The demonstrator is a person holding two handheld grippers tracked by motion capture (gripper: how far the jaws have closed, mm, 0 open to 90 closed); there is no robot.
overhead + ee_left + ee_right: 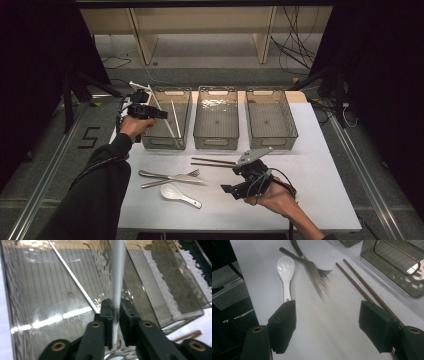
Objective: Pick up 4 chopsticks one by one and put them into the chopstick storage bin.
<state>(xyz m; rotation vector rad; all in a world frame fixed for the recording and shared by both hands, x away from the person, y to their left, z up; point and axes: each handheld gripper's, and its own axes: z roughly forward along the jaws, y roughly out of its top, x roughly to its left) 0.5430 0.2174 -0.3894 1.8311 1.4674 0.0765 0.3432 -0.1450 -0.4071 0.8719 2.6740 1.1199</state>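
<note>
The left gripper (159, 114) is pinching a white chopstick (117, 277) between its jaws and holds it over the left bin (186, 107), where a second white chopstick (176, 119) already leans inside against the wall. The held stick rises steeply past the jaws, gripped near its lower end, so most of its length stands free above the pinch. That is where the risk lies: a thin, smooth stick clamped at one end can pivot or slide in the pads, and if the jaws part while it is this upright it may tip over the bin's rim and land on the counter (320, 165) rather than settle beside its mate — or knock the leaning one askew. Lowering and tilting it along the bin before letting go would likely be safer. The right gripper (235, 189) hovers low over the counter with its jaws spread wide and nothing between them, near the brown chopsticks (364, 291), the white spoon (285, 271), the knife (312, 270) and the fork (324, 272). A careless sweep there could scatter the pair, since both sticks lie loose and roll easily.
</note>
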